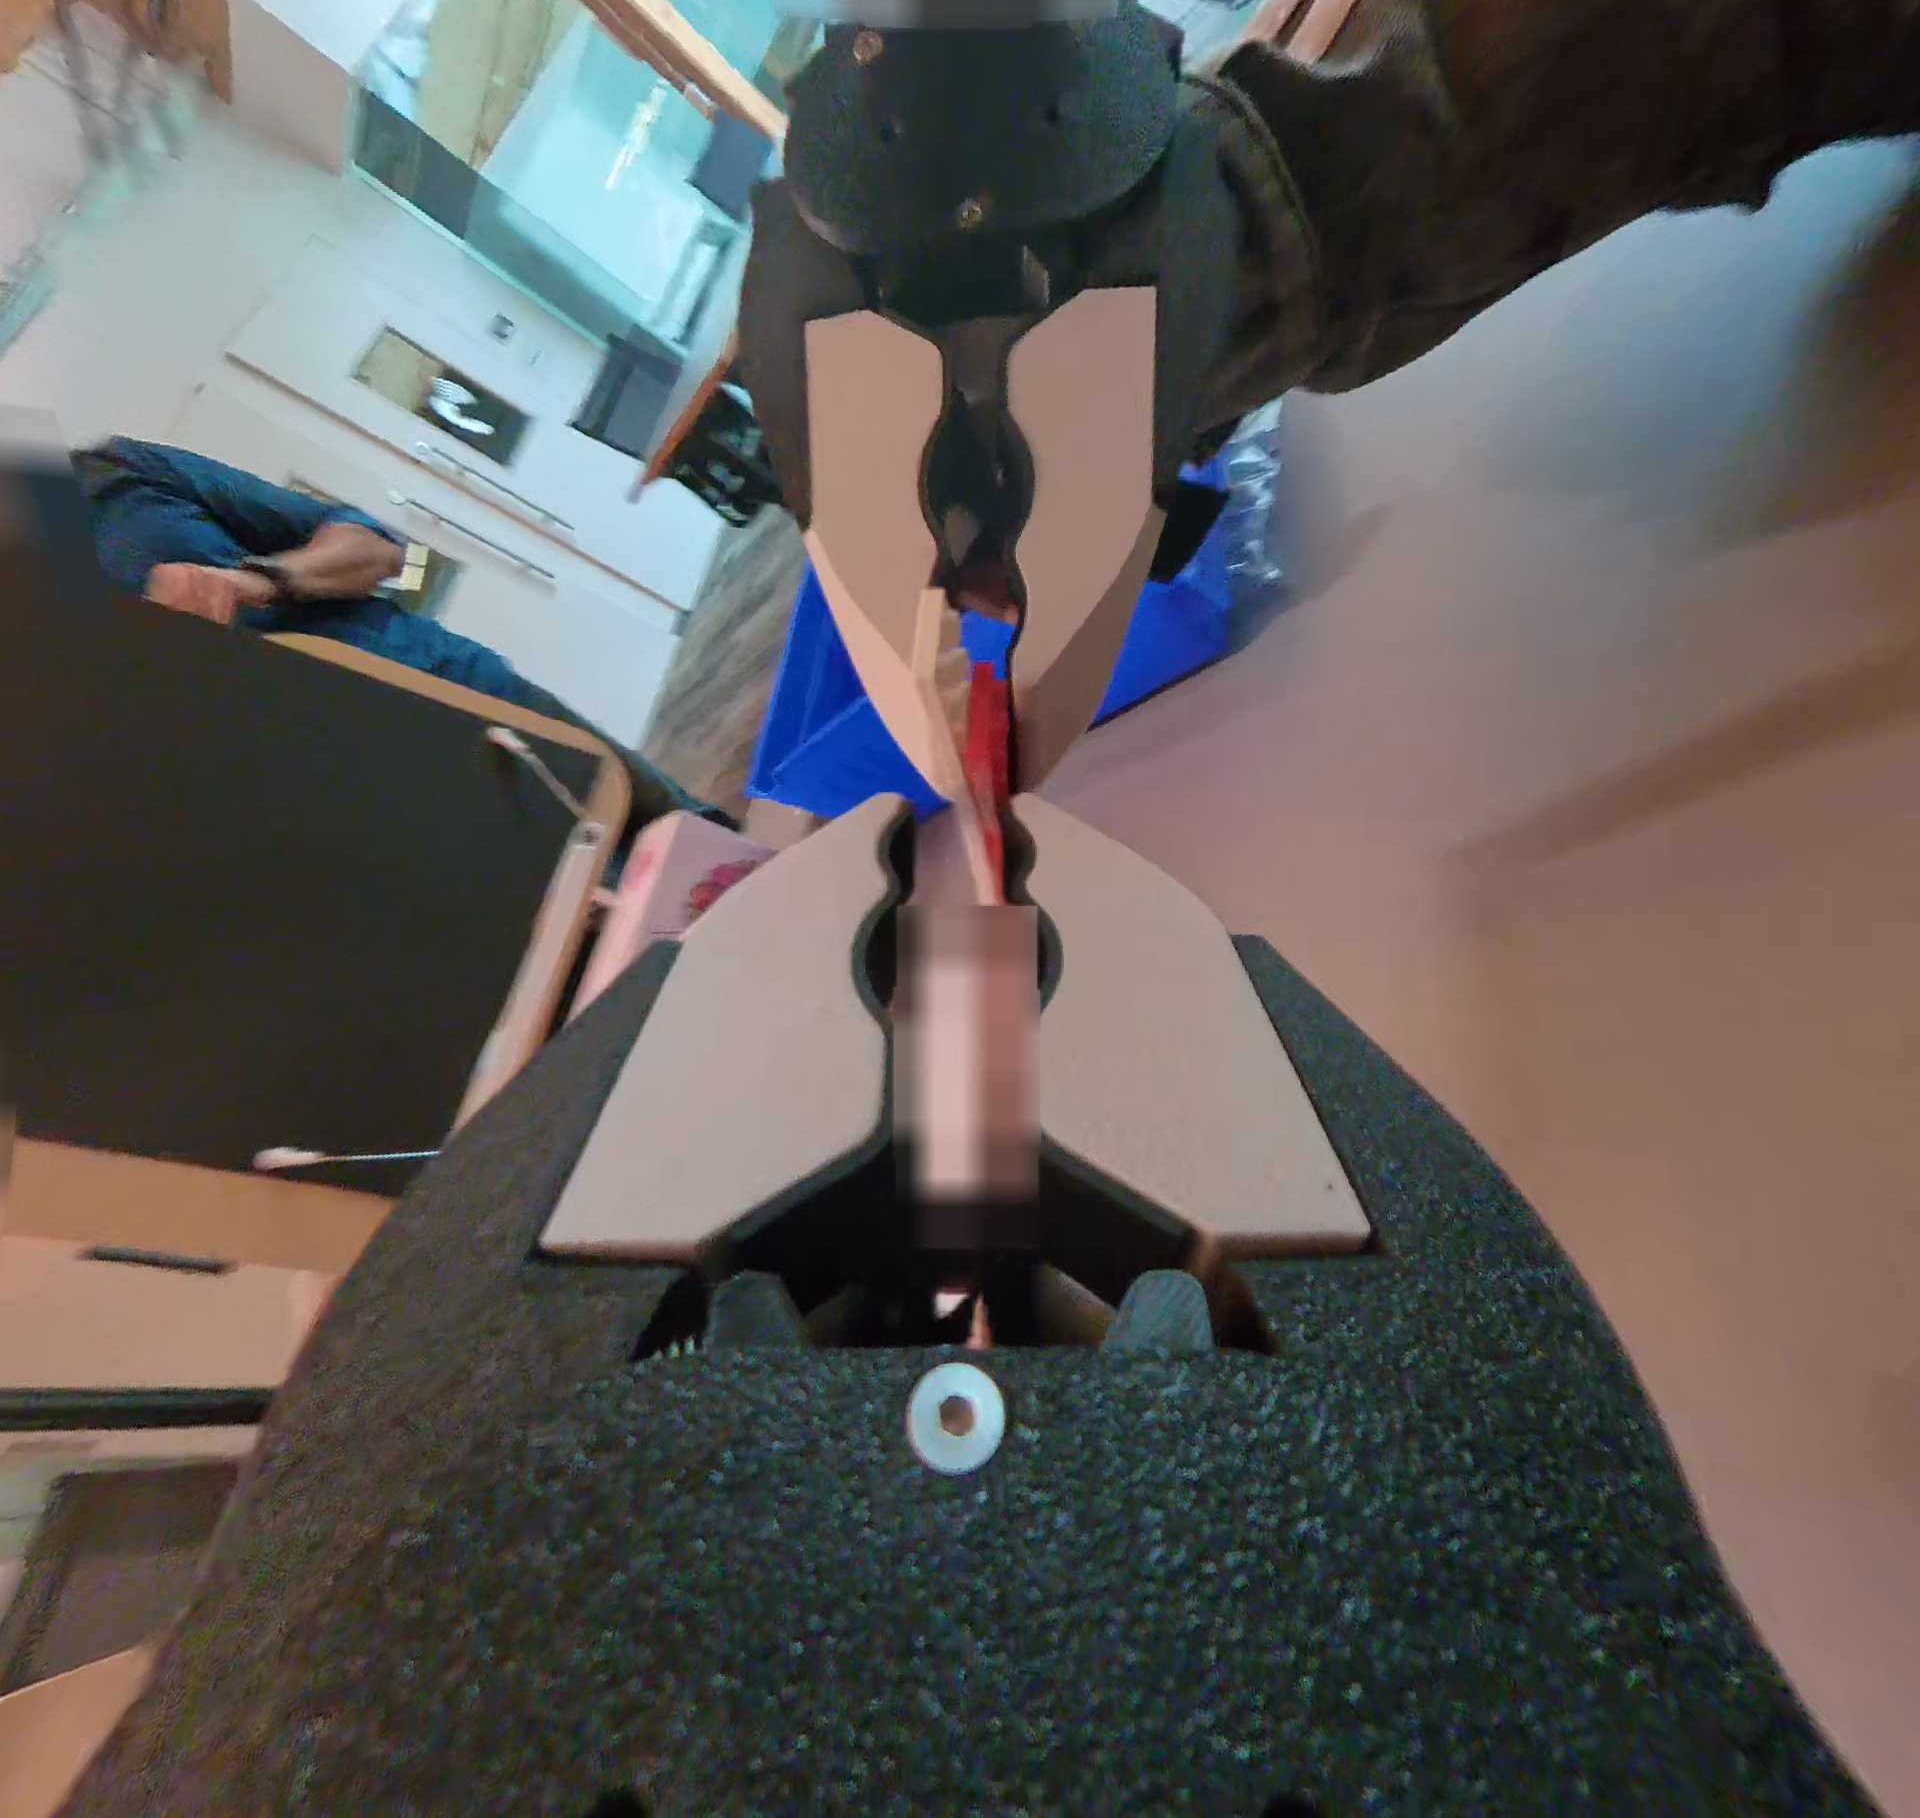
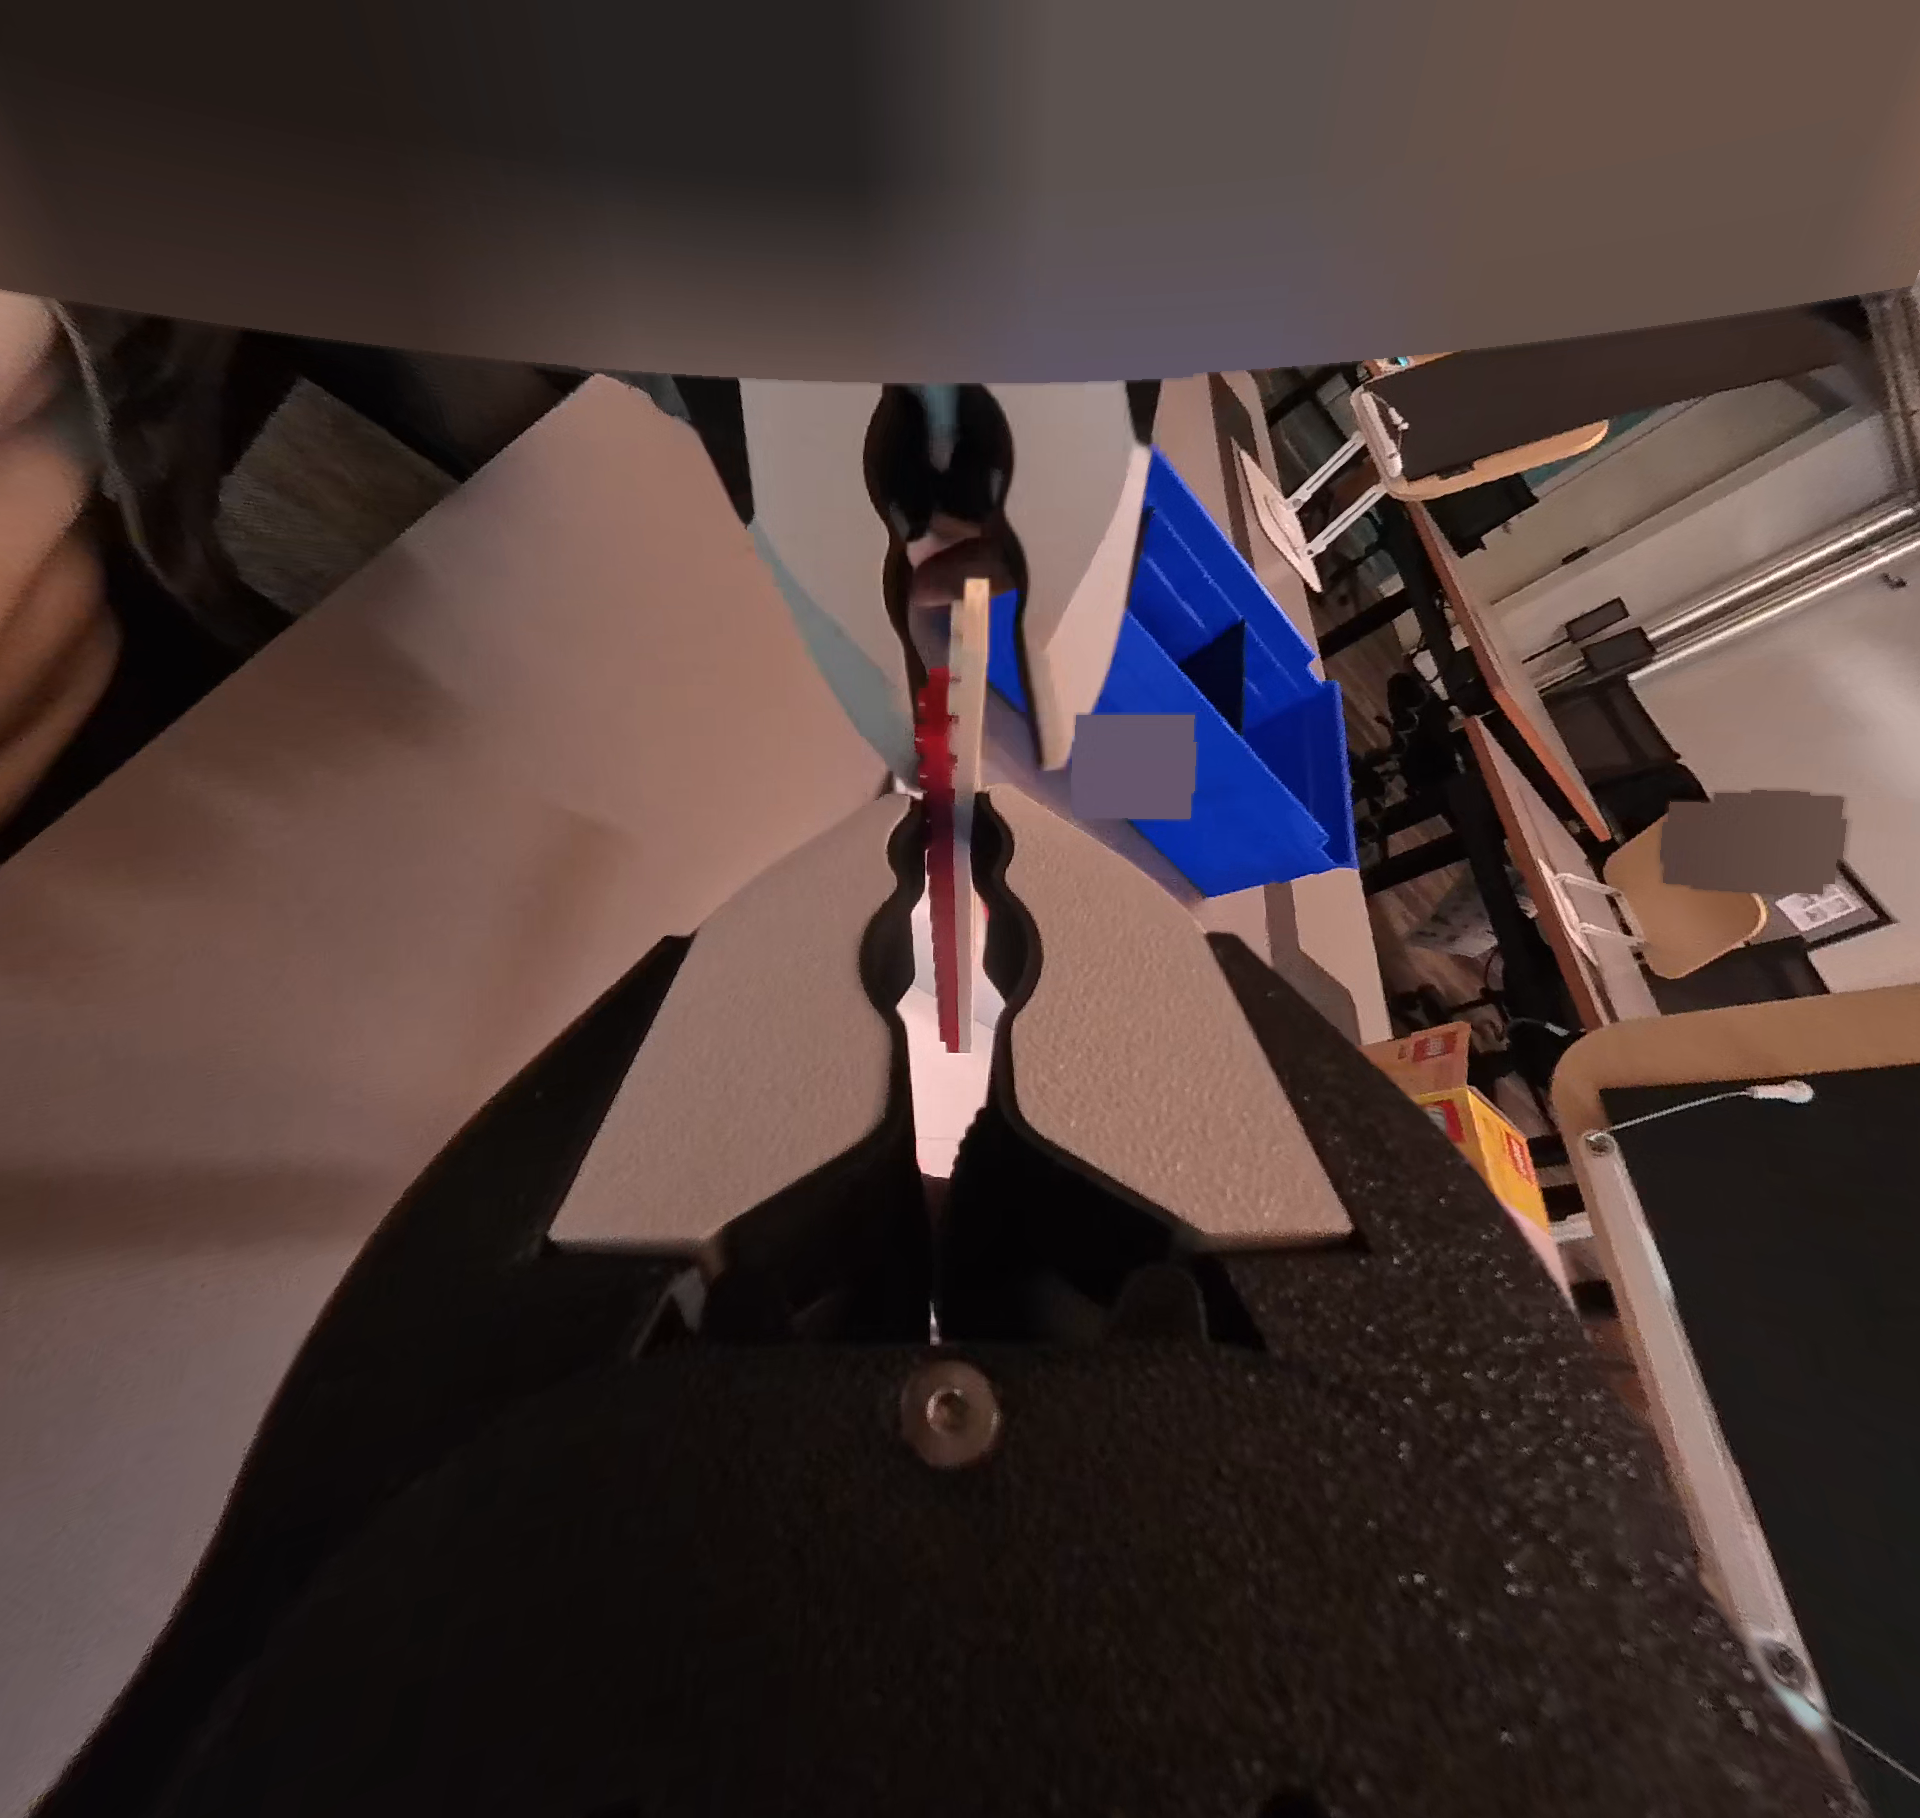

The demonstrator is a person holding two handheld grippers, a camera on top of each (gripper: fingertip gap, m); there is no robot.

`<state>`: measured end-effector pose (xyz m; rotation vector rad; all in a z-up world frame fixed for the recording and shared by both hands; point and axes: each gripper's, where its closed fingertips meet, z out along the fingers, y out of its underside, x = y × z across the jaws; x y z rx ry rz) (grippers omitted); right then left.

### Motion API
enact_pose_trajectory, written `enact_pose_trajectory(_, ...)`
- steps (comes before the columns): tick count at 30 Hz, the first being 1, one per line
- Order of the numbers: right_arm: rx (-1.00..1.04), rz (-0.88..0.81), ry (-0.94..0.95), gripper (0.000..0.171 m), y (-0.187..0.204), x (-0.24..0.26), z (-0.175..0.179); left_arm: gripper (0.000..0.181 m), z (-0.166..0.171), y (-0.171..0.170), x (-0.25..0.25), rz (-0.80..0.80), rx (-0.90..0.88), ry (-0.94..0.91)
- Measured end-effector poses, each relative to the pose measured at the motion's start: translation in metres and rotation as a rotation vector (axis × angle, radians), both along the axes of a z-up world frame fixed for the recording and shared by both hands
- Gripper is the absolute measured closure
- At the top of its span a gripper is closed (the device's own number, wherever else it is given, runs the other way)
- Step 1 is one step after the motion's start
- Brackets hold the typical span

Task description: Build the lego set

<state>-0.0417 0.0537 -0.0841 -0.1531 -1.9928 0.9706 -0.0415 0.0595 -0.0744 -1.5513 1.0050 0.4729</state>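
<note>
A thin stack of lego plates is seen edge-on, a red plate (image 1: 989, 729) against a cream plate (image 1: 928, 641). It is held in the air between the two grippers, which face each other tip to tip. My left gripper (image 1: 961, 818) is shut on the near end of the stack. My right gripper (image 1: 997, 776) comes from above in this view and is shut on the other end. In the right wrist view the red plate (image 2: 943, 927) and cream plate (image 2: 972, 708) run between the right gripper (image 2: 943, 804) and the left gripper (image 2: 971, 766).
A blue bin (image 1: 831, 729) stands behind the grippers on the white table (image 1: 1507, 885); it also shows in the right wrist view (image 2: 1226, 750). A brown sleeve (image 1: 1558, 106) holds the right gripper. A seated person (image 1: 260, 542), chairs and a yellow box (image 2: 1486, 1145) lie beyond the table. Both grippers' tips are close together, under 4 cm apart.
</note>
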Motion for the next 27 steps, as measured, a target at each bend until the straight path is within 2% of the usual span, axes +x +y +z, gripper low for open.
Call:
enact_pose_trajectory(1, -0.008, 0.005, -0.009, 0.163, -0.001, 0.0, 0.0, 0.161, 0.002, 0.0, -0.001, 0.009, 0.03, 0.057)
enact_pose_trajectory(3, -0.014, 0.016, -0.02, 0.163, -0.002, 0.001, 0.0, 0.173, -0.002, -0.003, 0.003, -0.011, 0.014, 0.099)
enact_pose_trajectory(5, -0.009, 0.022, -0.042, 0.163, -0.004, 0.002, -0.002, 0.174, -0.003, -0.004, 0.004, -0.034, 0.022, 0.085)
enact_pose_trajectory(10, -0.025, -0.024, -0.084, 0.162, -0.006, -0.006, -0.008, 0.176, -0.01, -0.007, -0.003, -0.005, -0.049, -0.007)
enact_pose_trajectory(12, -0.017, -0.035, -0.041, 0.152, -0.006, -0.008, -0.003, 0.176, -0.007, -0.009, -0.006, -0.012, -0.067, -0.081)
enact_pose_trajectory(14, -0.021, -0.002, 0.015, 0.151, -0.011, -0.004, 0.005, 0.176, -0.006, -0.009, -0.013, 0.001, -0.066, -0.098)
enact_pose_trajectory(16, -0.024, 0.001, 0.045, 0.16, -0.012, -0.005, 0.008, 0.177, -0.008, -0.011, -0.012, -0.023, -0.088, -0.121)
enact_pose_trajectory(24, -0.039, 0.092, -0.041, 0.162, -0.023, 0.001, -0.002, 0.176, -0.017, -0.016, -0.004, -0.096, -0.147, -0.126)
enact_pose_trajectory(27, -0.076, 0.069, -0.059, 0.163, -0.021, -0.003, -0.003, 0.173, -0.018, -0.014, -0.008, -0.058, -0.142, -0.09)
